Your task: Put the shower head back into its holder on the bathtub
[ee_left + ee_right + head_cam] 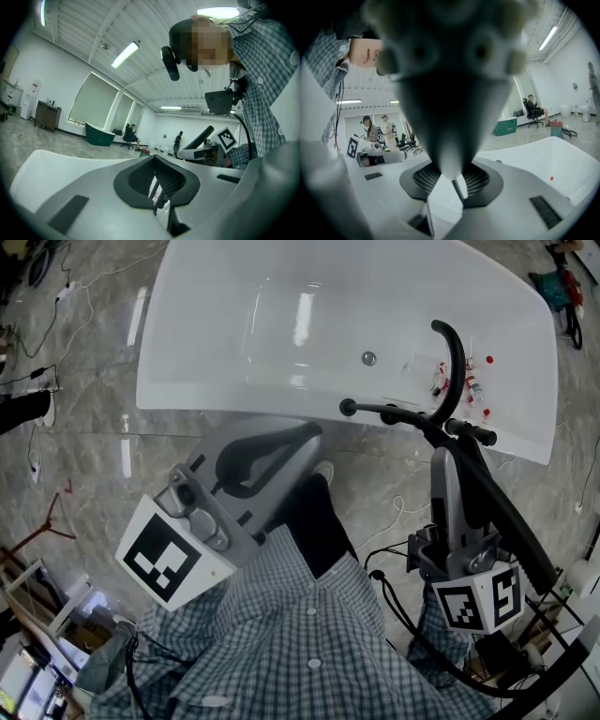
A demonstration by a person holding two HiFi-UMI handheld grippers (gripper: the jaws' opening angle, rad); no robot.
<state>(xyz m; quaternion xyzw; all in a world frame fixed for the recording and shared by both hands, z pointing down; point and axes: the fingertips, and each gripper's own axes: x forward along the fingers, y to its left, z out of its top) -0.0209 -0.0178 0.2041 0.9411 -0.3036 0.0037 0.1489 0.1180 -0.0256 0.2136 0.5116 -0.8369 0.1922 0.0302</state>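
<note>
The white bathtub (234, 352) lies ahead of me, and a black faucet (452, 362) with a curved spout and a crossbar stands at its near rim. My right gripper (448, 454) is shut on the black shower head (497, 507), whose handle runs back along the gripper to a hose. The gripper's tips are just short of the crossbar. In the right gripper view the shower head (445, 93) is a big dark blur between the jaws of the right gripper (452, 180). My left gripper (305, 435) hovers near the tub's rim, shut on nothing; its pads (161, 180) almost meet.
Small red-capped bottles (469, 381) lie in the tub by the faucet, near the drain (368, 358). Cables (56, 296) trail over the marble floor. A green tub (99, 133) and several people are far across the room.
</note>
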